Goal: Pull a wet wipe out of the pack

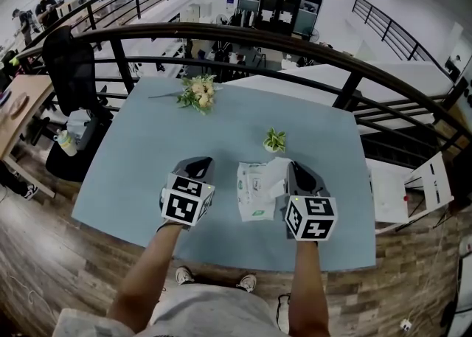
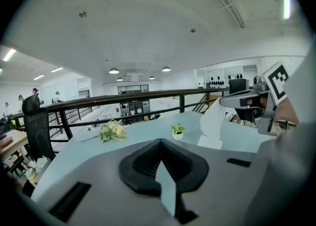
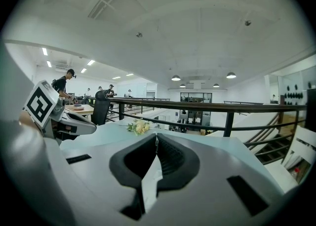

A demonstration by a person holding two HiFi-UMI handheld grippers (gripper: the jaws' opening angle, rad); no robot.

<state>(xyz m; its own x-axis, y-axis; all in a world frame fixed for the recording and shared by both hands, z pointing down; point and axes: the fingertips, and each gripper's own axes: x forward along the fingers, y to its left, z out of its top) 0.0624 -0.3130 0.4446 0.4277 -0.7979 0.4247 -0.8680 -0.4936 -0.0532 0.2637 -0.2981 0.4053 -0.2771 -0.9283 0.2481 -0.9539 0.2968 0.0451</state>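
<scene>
The wet wipe pack (image 1: pixel 253 199) lies flat on the light blue table (image 1: pixel 147 151), white with green print. A white wipe (image 1: pixel 275 175) stands up out of its top. My right gripper (image 1: pixel 290 169) is shut on that wipe, and the white sheet (image 3: pixel 150 185) shows between its closed jaws in the right gripper view (image 3: pixel 157 139). In the left gripper view the wipe (image 2: pixel 213 123) hangs below the right gripper (image 2: pixel 243 102). My left gripper (image 1: pixel 200 164) sits to the left of the pack, apart from it. Its jaws (image 2: pixel 159 142) meet at the tips with nothing between them.
A bunch of pale flowers (image 1: pixel 197 94) lies at the far side of the table. A small potted plant (image 1: pixel 275 139) stands just beyond the pack. A dark railing (image 1: pixel 243 33) runs behind the table. An office chair (image 1: pixel 70 70) stands to the left.
</scene>
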